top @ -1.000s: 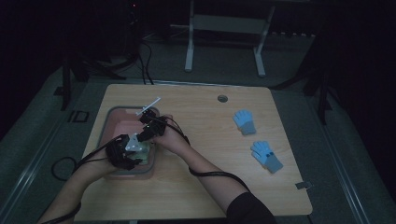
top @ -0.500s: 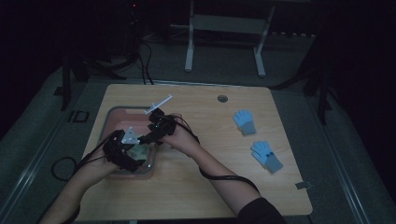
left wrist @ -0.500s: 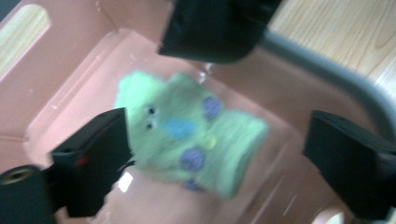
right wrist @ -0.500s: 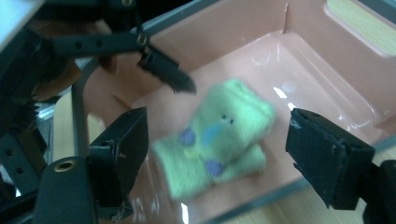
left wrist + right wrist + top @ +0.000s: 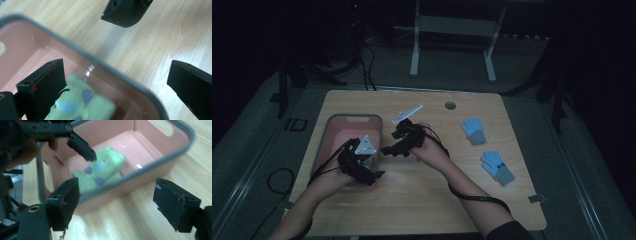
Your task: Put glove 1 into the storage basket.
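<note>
Black left gripper (image 5: 374,175) and right gripper (image 5: 387,150), blocky jaws, grey three-cornered plates, trailing black cables.

Dim room, grey carpeted floor (image 5: 572,165), light wooden table (image 5: 422,200) with round cable hole (image 5: 450,105) near its far edge, white metal frame legs (image 5: 452,25) beyond, black cables (image 5: 367,70) trailing past the far left corner

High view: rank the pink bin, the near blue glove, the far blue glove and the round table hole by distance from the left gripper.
From the left gripper:
1. Pink bin, directly beneath it.
2. Table hole, up and right.
3. Far glove, right; close to the hole's distance.
4. Near glove, farthest right.
</note>
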A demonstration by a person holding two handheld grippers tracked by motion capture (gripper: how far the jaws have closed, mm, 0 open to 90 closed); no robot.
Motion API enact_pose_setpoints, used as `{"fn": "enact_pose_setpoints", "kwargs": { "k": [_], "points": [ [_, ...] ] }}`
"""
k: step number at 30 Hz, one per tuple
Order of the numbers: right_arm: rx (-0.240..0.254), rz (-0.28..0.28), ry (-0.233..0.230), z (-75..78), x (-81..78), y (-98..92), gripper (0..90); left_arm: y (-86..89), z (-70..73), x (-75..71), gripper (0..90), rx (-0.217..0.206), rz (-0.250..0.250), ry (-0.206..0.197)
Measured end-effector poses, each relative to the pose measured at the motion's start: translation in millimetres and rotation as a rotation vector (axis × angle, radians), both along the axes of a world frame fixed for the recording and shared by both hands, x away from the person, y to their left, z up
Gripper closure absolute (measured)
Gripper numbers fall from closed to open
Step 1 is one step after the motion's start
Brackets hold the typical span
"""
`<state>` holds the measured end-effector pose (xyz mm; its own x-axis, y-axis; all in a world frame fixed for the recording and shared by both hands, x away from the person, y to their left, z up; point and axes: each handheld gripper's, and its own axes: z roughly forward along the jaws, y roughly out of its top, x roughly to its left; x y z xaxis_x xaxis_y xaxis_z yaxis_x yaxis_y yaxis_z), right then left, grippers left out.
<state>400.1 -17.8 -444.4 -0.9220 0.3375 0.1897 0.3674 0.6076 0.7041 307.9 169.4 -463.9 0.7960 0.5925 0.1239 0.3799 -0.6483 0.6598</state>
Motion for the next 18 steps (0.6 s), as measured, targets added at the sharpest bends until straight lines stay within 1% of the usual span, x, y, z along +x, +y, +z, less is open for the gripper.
{"fn": "enact_pose_setpoints", "kwargs": {
  "k": [2,6,8,9,10,13,18],
  "points": [
    [-0.001,-0.010,-0.003,-0.4,0.7,-9.0,20.2,-5.8,0.9,0.8,2.3,-0.012,-0.010,-0.002],
    [-0.006,-0.036,-0.016,-1.2,1.4,-30.1,18.8,-21.6,0.8,1.0,2.3,-0.008,-0.034,0.001],
    [-0.008,-0.049,-0.029,-1.8,1.1,-40.5,17.8,-28.2,0.5,0.0,2.3,-0.016,-0.045,-0.003],
    [-0.007,-0.055,-0.028,-2.1,1.1,-44.6,16.7,-31.8,0.2,-0.3,2.3,-0.023,-0.050,-0.004],
    [-0.010,-0.068,-0.021,-2.4,1.5,-50.1,15.2,-36.4,0.0,-0.9,2.3,-0.020,-0.055,-0.010],
    [0.006,-0.094,-0.024,-3.6,2.0,-67.4,14.8,-46.1,-1.1,-2.3,2.3,-0.033,-0.068,-0.009],
    [0.018,-0.129,-0.007,-5.6,0.4,-93.1,13.9,-64.4,-6.9,-4.8,2.3,-0.049,-0.088,-0.009]
  ]
}}
